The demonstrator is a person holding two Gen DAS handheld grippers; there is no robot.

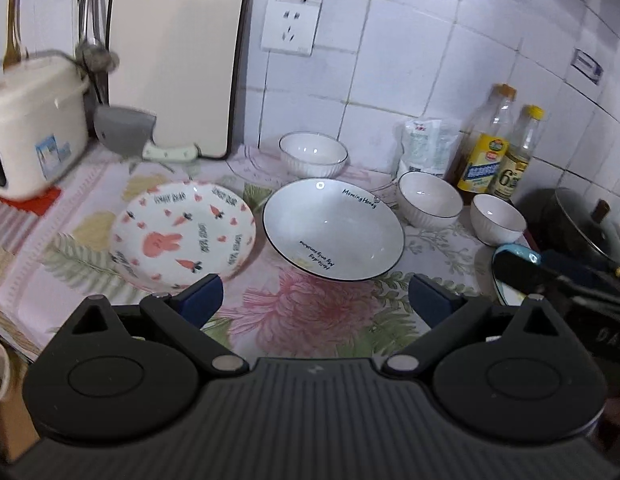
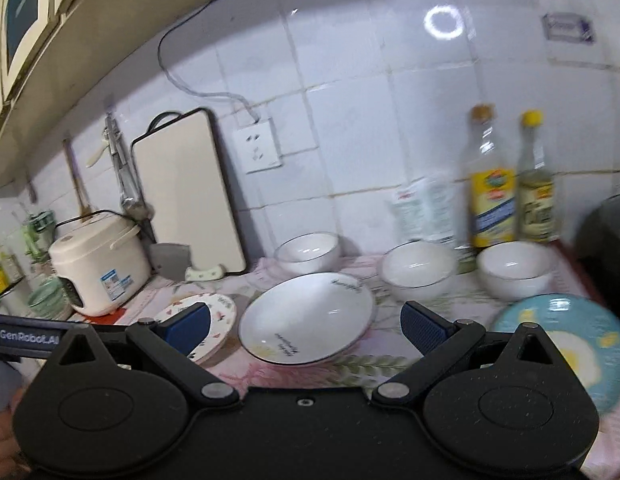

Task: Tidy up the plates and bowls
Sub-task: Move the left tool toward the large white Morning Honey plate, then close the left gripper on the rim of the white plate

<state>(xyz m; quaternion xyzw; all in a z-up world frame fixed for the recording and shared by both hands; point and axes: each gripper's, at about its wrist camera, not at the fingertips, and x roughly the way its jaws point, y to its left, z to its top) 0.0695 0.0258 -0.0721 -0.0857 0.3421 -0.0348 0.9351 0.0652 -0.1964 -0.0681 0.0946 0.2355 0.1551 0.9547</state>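
Note:
On the floral cloth lie a pink rabbit-print plate (image 1: pixel 183 234) (image 2: pixel 221 308) and, to its right, a large white plate with a dark rim and lettering (image 1: pixel 334 228) (image 2: pixel 305 316). Three small white ribbed bowls stand behind: one at the back (image 1: pixel 313 155) (image 2: pixel 307 252), two to the right (image 1: pixel 429 204) (image 1: pixel 497 219) (image 2: pixel 418 270) (image 2: pixel 516 270). A blue plate with a yellow centre (image 2: pixel 566 348) (image 1: pixel 510 292) lies at the right. My left gripper (image 1: pixel 316 300) is open above the cloth, in front of both plates. My right gripper (image 2: pixel 305 332) is open, raised before the white plate.
A rice cooker (image 1: pixel 29 128) (image 2: pixel 99 260) stands at the left. A cutting board (image 1: pixel 177 60) leans on the tiled wall with a cleaver (image 1: pixel 129 136) below it. Two bottles (image 1: pixel 490 144) (image 2: pixel 492 184) and a bag (image 1: pixel 428 148) stand at the back right; a dark pot (image 1: pixel 582 224) at far right.

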